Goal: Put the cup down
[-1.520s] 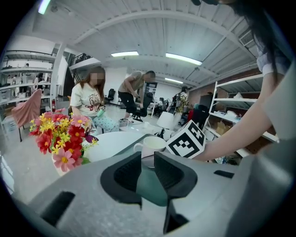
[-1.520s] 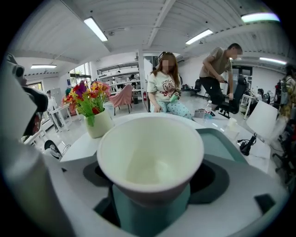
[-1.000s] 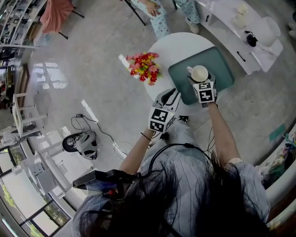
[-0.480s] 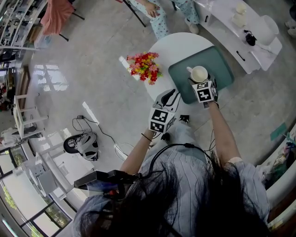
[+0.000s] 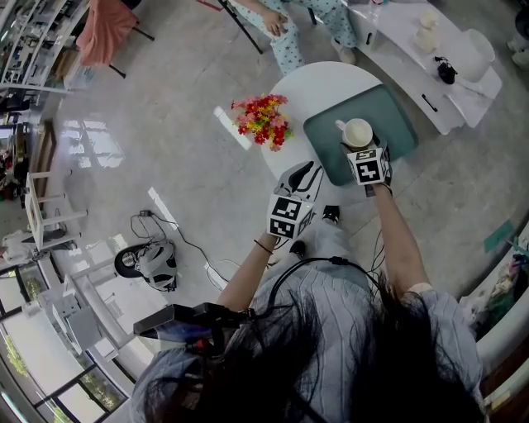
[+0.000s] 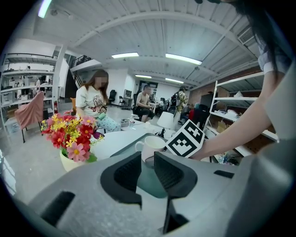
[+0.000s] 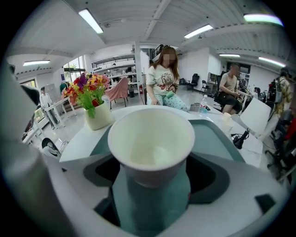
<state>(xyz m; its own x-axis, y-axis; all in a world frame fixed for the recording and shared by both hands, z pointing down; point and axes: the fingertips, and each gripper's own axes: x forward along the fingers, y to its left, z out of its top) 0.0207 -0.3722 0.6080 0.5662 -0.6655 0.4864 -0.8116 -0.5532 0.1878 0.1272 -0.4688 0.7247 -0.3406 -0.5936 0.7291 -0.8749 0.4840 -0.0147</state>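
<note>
A white cup (image 5: 357,132) stands upright over the near part of a teal tray (image 5: 397,116) on a round white table (image 5: 322,78). My right gripper (image 5: 361,147) reaches in from the near side. In the right gripper view the empty cup (image 7: 152,139) fills the space between the jaws of this gripper (image 7: 152,164), which press on its lower sides; whether its base touches the tray (image 7: 212,134) is hidden. My left gripper (image 5: 303,172) hovers at the table's near left edge, its jaws a narrow gap apart and holding nothing. From there the cup (image 6: 150,147) shows beyond that gripper (image 6: 148,162).
A pot of red and yellow flowers (image 5: 263,121) stands at the table's left edge. A person (image 5: 281,25) sits at the far side. A white bench (image 5: 438,58) with small items lies to the right. Cables and a round device (image 5: 149,258) lie on the floor at left.
</note>
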